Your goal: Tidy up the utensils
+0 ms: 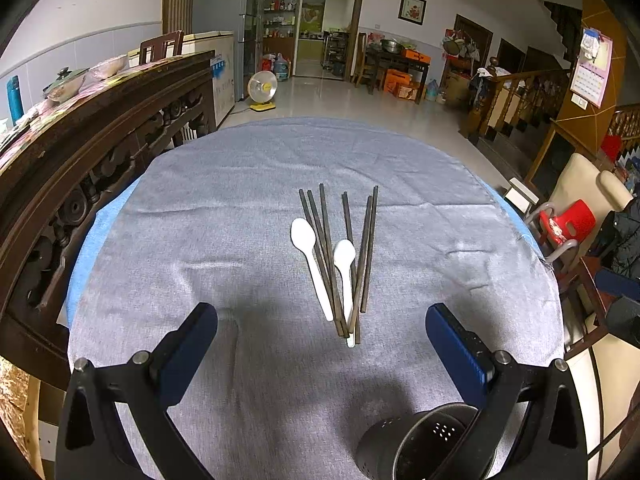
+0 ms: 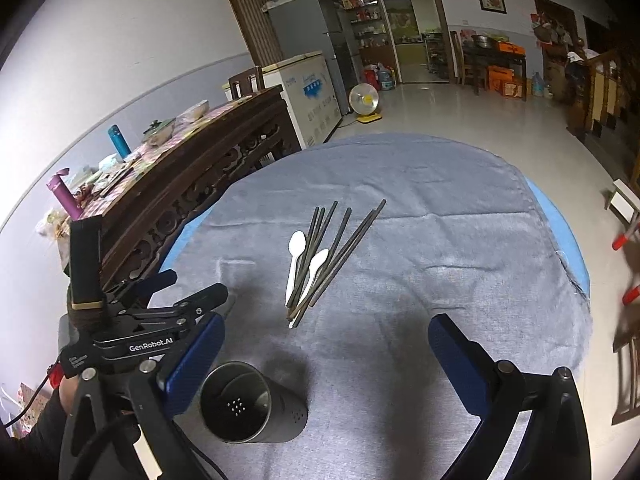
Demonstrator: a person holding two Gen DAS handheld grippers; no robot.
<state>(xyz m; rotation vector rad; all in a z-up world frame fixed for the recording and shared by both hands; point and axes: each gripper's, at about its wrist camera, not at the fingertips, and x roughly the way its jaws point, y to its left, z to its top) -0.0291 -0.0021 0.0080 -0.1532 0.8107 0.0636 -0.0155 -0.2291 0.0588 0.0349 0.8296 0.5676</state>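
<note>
Several dark chopsticks point(image 1: 332, 260) and two white plastic spoons point(image 1: 310, 258) lie in a loose fan on the grey cloth of the round table point(image 1: 224, 208). They also show in the right wrist view: the chopsticks point(image 2: 340, 248) and the spoons point(image 2: 295, 260). A dark perforated metal utensil holder point(image 2: 240, 402) stands upright and empty near the front; in the left wrist view the holder point(image 1: 412, 444) sits low behind the right finger. My left gripper point(image 1: 320, 320) is open and empty, short of the utensils. My right gripper point(image 2: 326, 330) is open and empty. The left gripper point(image 2: 188, 288) shows beside it.
A carved dark wooden sideboard point(image 1: 100, 128) with bottles and dishes stands close along the table's left. A red child's chair point(image 1: 568, 220) and a cream armchair point(image 1: 580, 184) stand at the right. A fan heater point(image 1: 262, 90) stands on the floor beyond.
</note>
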